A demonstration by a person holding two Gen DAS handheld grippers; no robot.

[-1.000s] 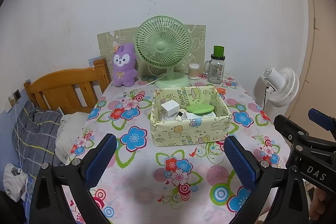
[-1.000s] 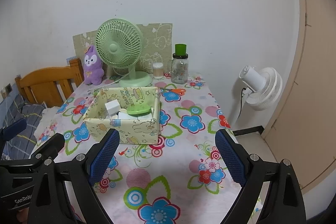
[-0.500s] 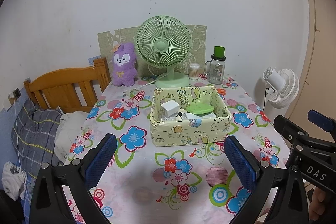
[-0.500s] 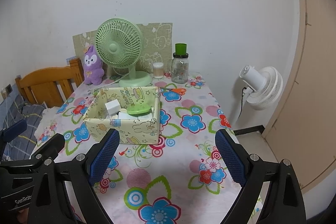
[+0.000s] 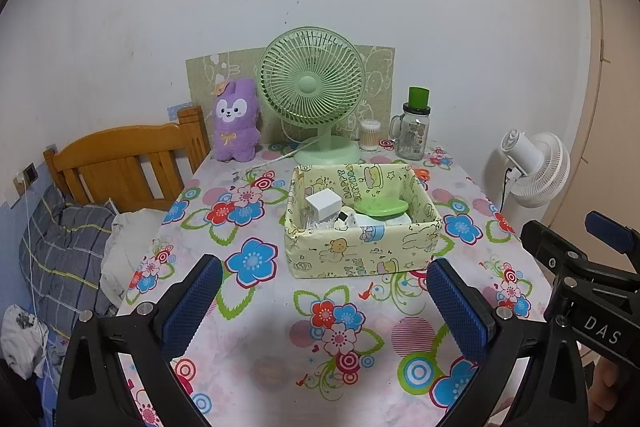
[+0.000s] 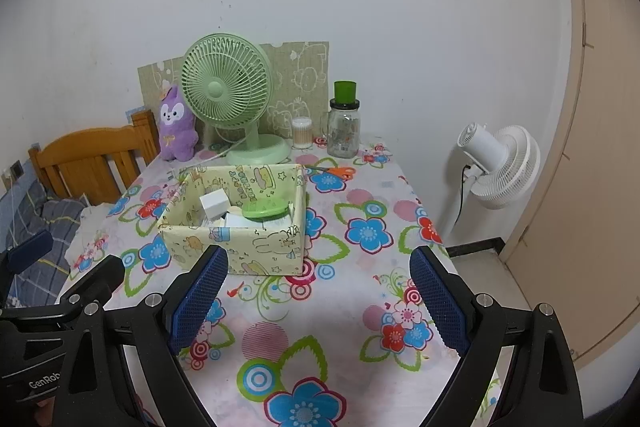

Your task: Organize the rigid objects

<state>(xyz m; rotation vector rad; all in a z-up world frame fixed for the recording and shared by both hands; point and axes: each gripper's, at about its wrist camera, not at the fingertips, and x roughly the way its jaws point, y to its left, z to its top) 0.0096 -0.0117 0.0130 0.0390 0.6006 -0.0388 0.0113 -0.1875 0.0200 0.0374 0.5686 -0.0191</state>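
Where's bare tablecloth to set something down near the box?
Free: the near strip between the box and the left gripper; the left side toward the bed; the right side toward the table edge. Crowded: the back row, with plush, green fan, swab pot, jar, scissors.

The left gripper (image 5: 322, 301) is held level and low, its two blue-padded fingers (image 5: 192, 305) spread wide apart with nothing between them. The right gripper (image 6: 318, 297) sits beside it in the same pose, jaws gaping and empty. From the left wrist view the right tool's black frame shows at four o'clock; from the right wrist view the left tool shows at eight o'clock.
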